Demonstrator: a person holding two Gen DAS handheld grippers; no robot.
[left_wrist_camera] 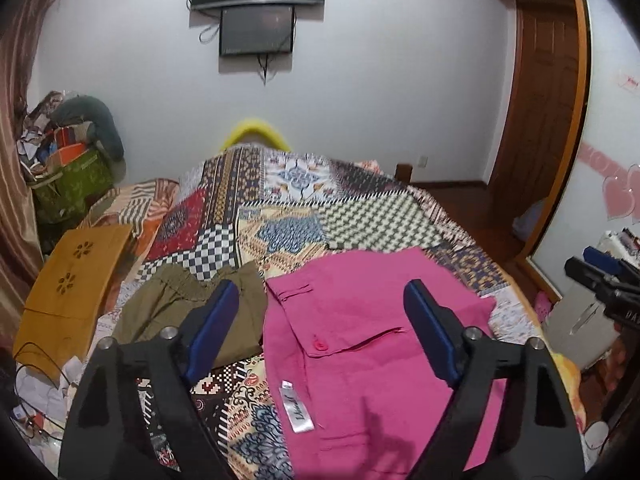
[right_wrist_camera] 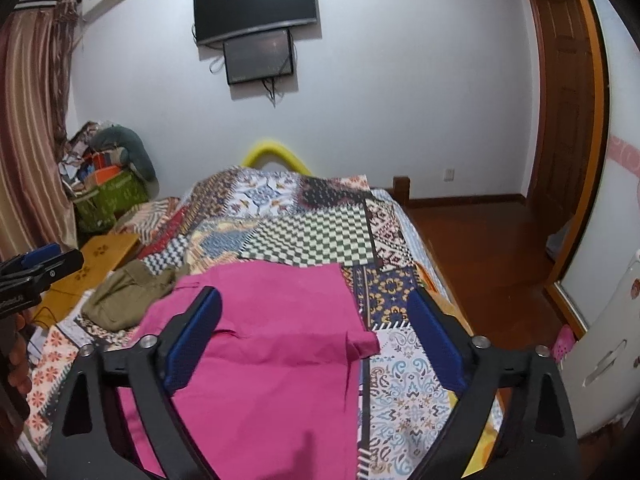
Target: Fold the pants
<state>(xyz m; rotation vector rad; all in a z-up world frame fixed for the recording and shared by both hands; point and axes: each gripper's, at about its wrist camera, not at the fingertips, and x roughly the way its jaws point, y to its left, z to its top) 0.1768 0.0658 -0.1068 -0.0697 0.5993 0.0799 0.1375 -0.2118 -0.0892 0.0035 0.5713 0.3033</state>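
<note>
Pants: pink pants point(left_wrist_camera: 360, 344) lie on the patterned bedspread point(left_wrist_camera: 280, 208), lower centre of the left wrist view; white label point(left_wrist_camera: 296, 408) and pink button point(left_wrist_camera: 321, 345) face up.
Left gripper: left gripper point(left_wrist_camera: 322, 304) has its jaws wide apart over the waist area, gripping nothing.
Right gripper: right gripper point(right_wrist_camera: 316, 316) has its jaws wide apart above the pants, holding nothing.
Other garment: olive garment point(left_wrist_camera: 180, 308) lies just left of the pants.
Wall: 2 dark screens point(right_wrist_camera: 256, 4) hang at upper centre.
</note>
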